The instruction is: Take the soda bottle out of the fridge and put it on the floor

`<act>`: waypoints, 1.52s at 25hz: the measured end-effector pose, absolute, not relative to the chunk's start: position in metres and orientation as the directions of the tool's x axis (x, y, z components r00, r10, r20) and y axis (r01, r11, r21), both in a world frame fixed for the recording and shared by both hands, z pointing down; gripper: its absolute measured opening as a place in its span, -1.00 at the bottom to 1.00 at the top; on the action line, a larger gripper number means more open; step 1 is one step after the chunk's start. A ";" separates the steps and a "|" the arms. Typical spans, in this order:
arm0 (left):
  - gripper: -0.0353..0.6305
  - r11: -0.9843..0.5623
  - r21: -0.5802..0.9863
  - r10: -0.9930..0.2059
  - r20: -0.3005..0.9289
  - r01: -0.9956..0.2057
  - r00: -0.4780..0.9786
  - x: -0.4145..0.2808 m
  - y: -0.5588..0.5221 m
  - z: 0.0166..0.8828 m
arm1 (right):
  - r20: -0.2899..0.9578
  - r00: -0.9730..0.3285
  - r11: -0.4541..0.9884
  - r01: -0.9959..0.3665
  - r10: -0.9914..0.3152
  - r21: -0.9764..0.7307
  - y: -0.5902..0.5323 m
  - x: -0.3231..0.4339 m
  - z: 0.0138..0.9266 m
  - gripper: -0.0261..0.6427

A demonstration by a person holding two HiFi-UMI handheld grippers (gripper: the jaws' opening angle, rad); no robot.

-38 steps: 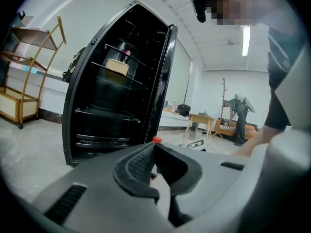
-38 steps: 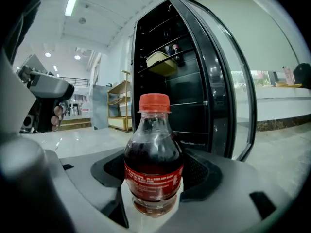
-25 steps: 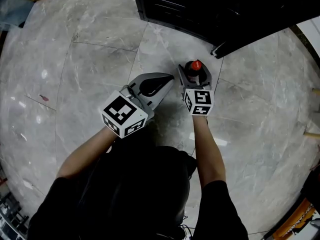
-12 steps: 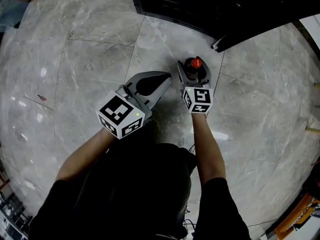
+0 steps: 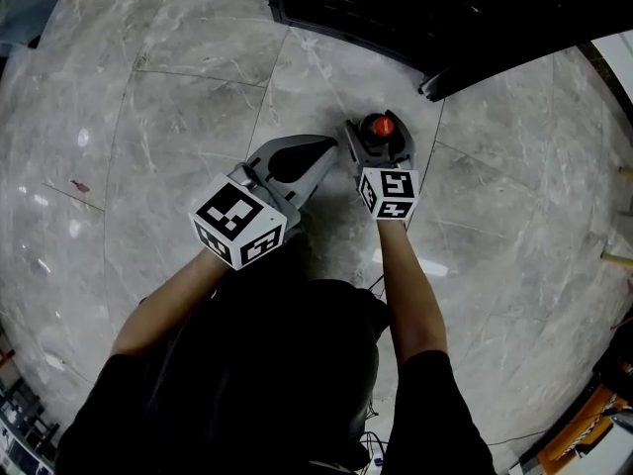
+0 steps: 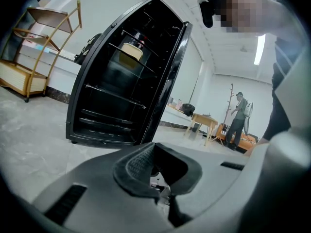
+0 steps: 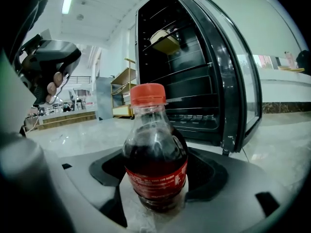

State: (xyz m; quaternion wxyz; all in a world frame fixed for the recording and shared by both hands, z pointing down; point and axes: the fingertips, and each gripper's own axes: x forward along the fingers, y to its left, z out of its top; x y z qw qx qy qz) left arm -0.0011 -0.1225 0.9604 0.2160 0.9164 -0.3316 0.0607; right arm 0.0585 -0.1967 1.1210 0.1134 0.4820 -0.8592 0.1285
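The soda bottle, dark cola with a red cap and red label, stands upright on the grey marble floor in front of the open black fridge. My right gripper straddles the bottle low down. Its jaws are opening, the bottle is between them, and the pads look just off its sides. My left gripper hovers close to the left of the bottle, jaws together and empty, pointing toward the fridge.
The fridge door hangs open just beyond and right of the bottle. A yellowish container sits on an upper shelf. A wooden shelf unit stands far left. A person is by a table in the background.
The bottle stays upright on the floor between the right jaws, which sit a touch wider. The left gripper has shifted only slightly.
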 end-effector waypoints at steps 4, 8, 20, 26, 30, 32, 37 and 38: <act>-0.88 -0.683 0.353 -0.586 0.257 -0.639 0.768 -0.002 -0.121 0.961 | 0.315 -0.522 0.521 -0.848 -0.793 -0.094 -0.195 0.055 1.115 0.15; -0.88 -0.687 0.346 -0.584 0.262 -0.639 0.769 -0.001 -0.121 0.960 | 0.290 -0.527 0.523 -0.847 -0.799 -0.095 -0.198 0.055 1.101 0.20; -0.88 -0.699 0.320 -0.598 0.229 -0.639 0.768 0.004 -0.141 0.904 | 0.266 -0.520 0.516 -0.852 -0.812 -0.091 -0.201 0.072 1.011 0.20; -0.88 -0.728 0.281 -0.586 0.220 -0.625 0.780 0.004 -0.171 0.820 | 0.248 -0.505 0.491 -0.863 -0.826 -0.120 -0.220 0.085 0.917 0.20; -0.88 -0.716 0.273 -0.598 0.235 -0.643 0.766 -0.010 -0.189 0.748 | 0.223 -0.511 0.492 -0.859 -0.830 -0.140 -0.228 0.078 0.832 0.20; -0.88 -0.717 0.256 -0.600 0.246 -0.648 0.761 -0.012 -0.191 0.709 | 0.218 -0.526 0.506 -0.850 -0.822 -0.144 -0.230 0.072 0.790 0.20; -0.88 -0.738 0.239 -0.575 0.267 -0.631 0.773 -0.016 -0.189 0.607 | 0.209 -0.538 0.514 -0.843 -0.817 -0.162 -0.232 0.058 0.682 0.20; -0.88 -0.736 0.246 -0.573 0.271 -0.631 0.773 -0.018 -0.187 0.587 | 0.212 -0.535 0.509 -0.844 -0.818 -0.167 -0.231 0.056 0.660 0.20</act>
